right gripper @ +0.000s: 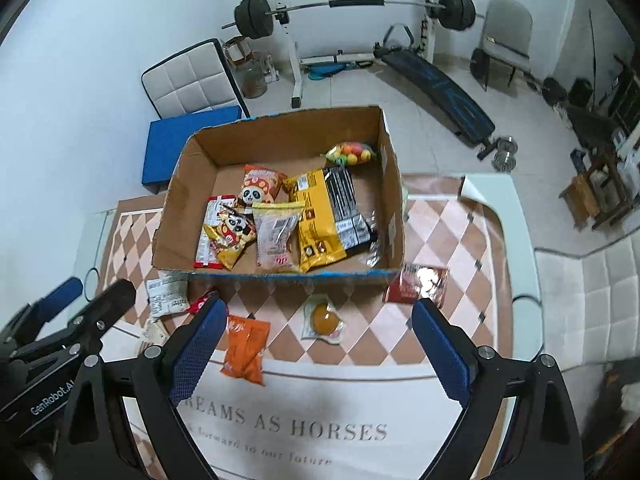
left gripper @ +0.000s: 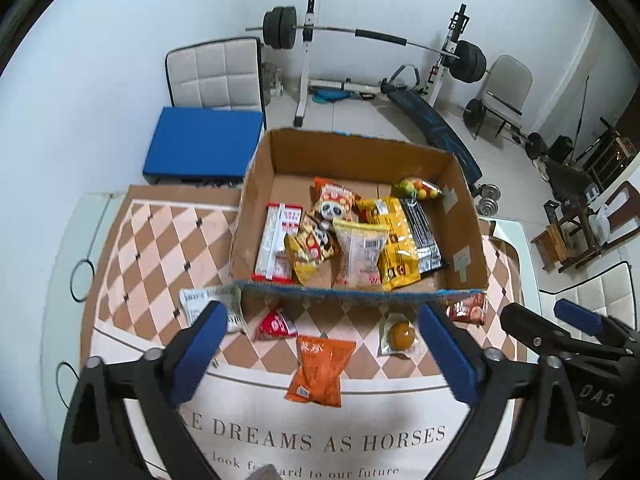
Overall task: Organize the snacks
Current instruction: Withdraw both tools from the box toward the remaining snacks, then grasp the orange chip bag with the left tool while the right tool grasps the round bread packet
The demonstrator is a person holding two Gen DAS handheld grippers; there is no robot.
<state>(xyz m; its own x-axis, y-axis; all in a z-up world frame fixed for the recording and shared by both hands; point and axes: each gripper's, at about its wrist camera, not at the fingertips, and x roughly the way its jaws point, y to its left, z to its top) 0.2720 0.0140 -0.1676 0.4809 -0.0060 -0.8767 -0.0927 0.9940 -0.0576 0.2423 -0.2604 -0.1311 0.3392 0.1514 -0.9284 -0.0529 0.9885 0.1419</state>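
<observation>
Near wall of the cardboard box (left gripper: 360, 294) hid the lower ends of the packets inside. The white printed packet (left gripper: 208, 304) was partly covered by the left gripper's (left gripper: 320, 344) blue pad, and its text was too small to read. The dark red packet (right gripper: 418, 286) was cut off at the box's corner.

Left gripper: jaws wide apart, nothing between the pads. Right gripper (right gripper: 320, 344): likewise spread wide and empty. Both hung above the tablecloth (right gripper: 440, 232), a soft fabric with a brown and peach diamond pattern.

Box: corrugated, rectangular, open-topped, holding crinkled foil and plastic packets, including a glossy yellow bag (right gripper: 320, 220) and a net of round coloured balls (right gripper: 352, 152).

Outside, in front of the box: orange pouch (left gripper: 320, 368), flat; clear-wrapped round amber item (right gripper: 324, 318); small red triangular packet (left gripper: 276, 324).
</observation>
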